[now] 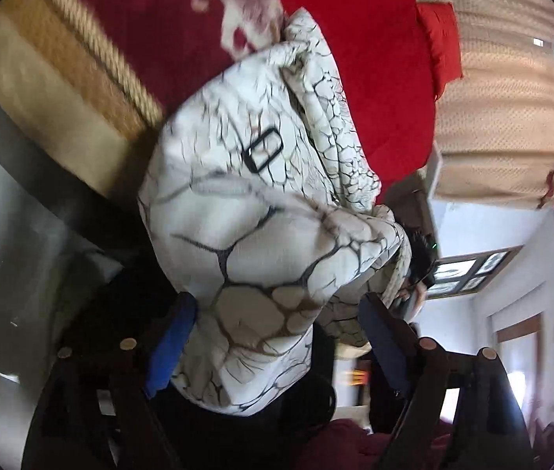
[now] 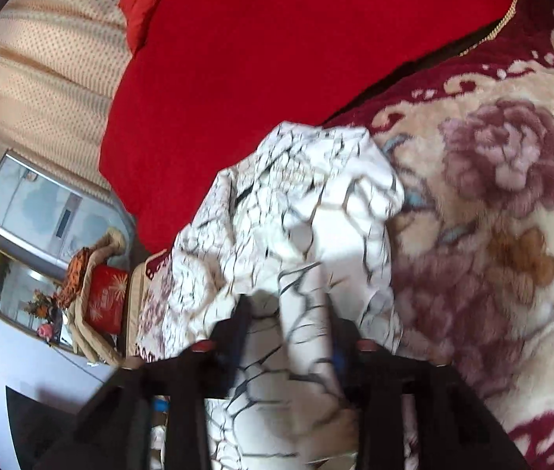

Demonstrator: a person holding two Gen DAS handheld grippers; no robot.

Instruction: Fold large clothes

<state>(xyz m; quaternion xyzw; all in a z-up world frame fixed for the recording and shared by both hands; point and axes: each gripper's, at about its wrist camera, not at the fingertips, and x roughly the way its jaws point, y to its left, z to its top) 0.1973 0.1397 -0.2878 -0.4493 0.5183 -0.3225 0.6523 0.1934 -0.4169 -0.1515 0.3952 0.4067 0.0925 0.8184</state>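
Note:
A white garment [image 1: 245,211] with a black crackle print and a small black rectangular patch lies bunched on the bed. In the left wrist view it fills the gap between the blue pads of my left gripper [image 1: 277,344], whose jaws stand wide apart; the cloth brushes the left pad [image 1: 169,346] but is not pinched. In the right wrist view the same garment [image 2: 296,203] is heaped on the floral blanket. A fold of it runs down between the fingers of my right gripper [image 2: 288,333], which stands partly open around it, not clamped.
A floral plush blanket [image 2: 492,235] covers the bed, with a red quilt [image 2: 257,58] and a red pillow [image 1: 439,39] behind it. Beige curtains [image 1: 504,98] hang beyond. A tall white appliance [image 2: 34,203] and a chair with a red cushion [image 2: 104,297] stand beside the bed.

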